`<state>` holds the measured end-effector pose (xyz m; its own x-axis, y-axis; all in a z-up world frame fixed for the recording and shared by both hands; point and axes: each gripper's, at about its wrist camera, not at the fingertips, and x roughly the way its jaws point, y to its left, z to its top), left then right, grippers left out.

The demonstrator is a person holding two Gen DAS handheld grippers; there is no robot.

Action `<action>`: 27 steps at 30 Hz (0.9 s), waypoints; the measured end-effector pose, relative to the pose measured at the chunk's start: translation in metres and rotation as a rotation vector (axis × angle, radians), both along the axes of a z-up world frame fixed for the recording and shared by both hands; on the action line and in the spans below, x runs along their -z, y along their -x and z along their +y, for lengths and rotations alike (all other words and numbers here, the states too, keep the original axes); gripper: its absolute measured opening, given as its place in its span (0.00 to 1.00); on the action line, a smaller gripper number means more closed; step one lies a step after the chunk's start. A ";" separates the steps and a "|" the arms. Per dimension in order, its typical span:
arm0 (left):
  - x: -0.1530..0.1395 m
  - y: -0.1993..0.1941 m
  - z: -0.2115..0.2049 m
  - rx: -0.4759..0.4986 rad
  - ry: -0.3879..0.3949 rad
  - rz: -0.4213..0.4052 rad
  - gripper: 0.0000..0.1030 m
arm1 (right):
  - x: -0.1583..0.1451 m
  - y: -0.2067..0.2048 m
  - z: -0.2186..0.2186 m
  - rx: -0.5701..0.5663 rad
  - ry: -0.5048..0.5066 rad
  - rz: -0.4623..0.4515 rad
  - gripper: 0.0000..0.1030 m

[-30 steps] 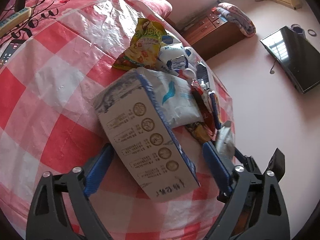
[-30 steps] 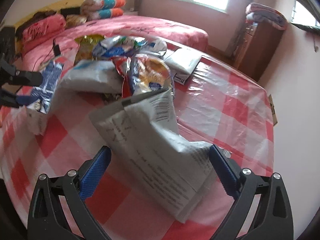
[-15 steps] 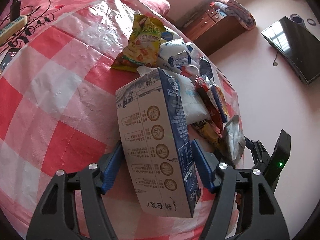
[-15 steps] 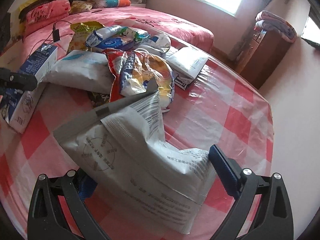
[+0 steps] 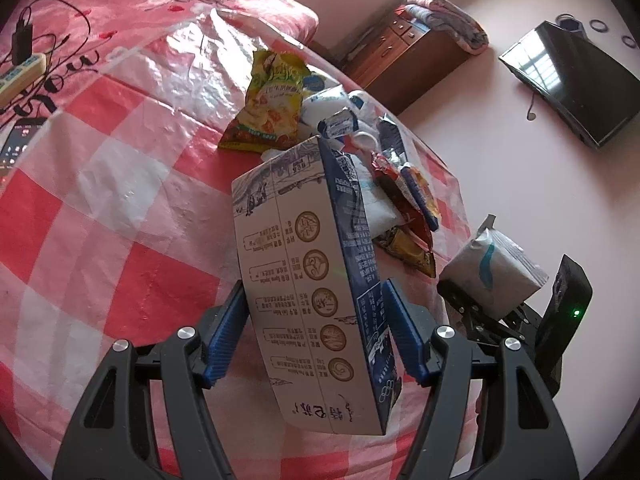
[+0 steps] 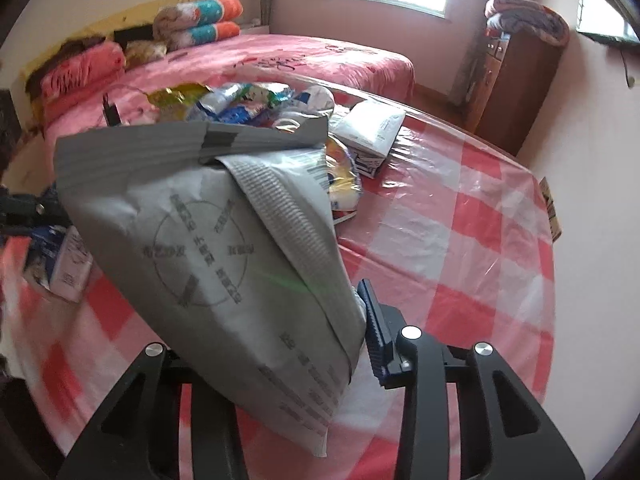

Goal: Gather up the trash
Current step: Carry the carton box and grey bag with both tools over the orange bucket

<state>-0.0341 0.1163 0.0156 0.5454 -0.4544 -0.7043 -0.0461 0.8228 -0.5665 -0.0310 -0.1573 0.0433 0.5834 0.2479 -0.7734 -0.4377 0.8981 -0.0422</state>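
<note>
Carton (image 5: 316, 280) sits clamped between the blue pads of the left claw (image 5: 314, 338), tilted and lifted off the checked counter (image 5: 120, 208). Beyond it the left view shows the trash pile: a yellow snack bag (image 5: 268, 104), white packets and red wrappers. At its right edge that view also catches the right claw (image 5: 480, 316) from outside, gripping a grey pouch. The right wrist view shows what the left cannot: the grey pouch (image 6: 224, 240) fills the frame, pinched by the right claw (image 6: 280, 340), whose left pad is hidden behind it. Past the pouch lies a white packet (image 6: 372, 124) on the counter, then the pink bed (image 6: 300, 60). The carton shows small and blurred at far left.
</note>
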 end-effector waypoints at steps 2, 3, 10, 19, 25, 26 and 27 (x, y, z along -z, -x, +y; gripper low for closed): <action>-0.003 0.004 0.002 0.003 -0.011 -0.015 0.66 | -0.004 0.007 0.002 0.012 -0.036 0.007 0.39; -0.005 0.007 0.003 0.005 -0.014 -0.020 0.66 | -0.007 0.010 0.003 0.017 -0.060 0.013 0.39; -0.016 0.026 0.009 0.017 -0.064 -0.076 0.66 | -0.023 0.040 0.017 0.035 -0.186 0.037 0.39; -0.024 0.054 0.025 0.013 -0.135 -0.132 0.66 | -0.032 0.060 0.044 0.020 -0.289 0.088 0.39; -0.029 0.070 0.047 -0.022 -0.162 -0.146 0.66 | -0.037 0.071 0.077 -0.044 -0.308 0.113 0.39; -0.029 0.073 0.052 -0.031 -0.168 -0.149 0.66 | -0.038 0.073 0.085 -0.059 -0.315 0.117 0.39; -0.030 0.076 0.057 -0.040 -0.173 -0.150 0.66 | -0.039 0.074 0.090 -0.069 -0.319 0.119 0.39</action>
<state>-0.1100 0.1728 0.0454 0.6650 -0.3097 -0.6796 -0.0063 0.9076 -0.4198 -0.1053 -0.0671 0.0819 0.4668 0.5240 -0.7124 -0.4832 0.8258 0.2908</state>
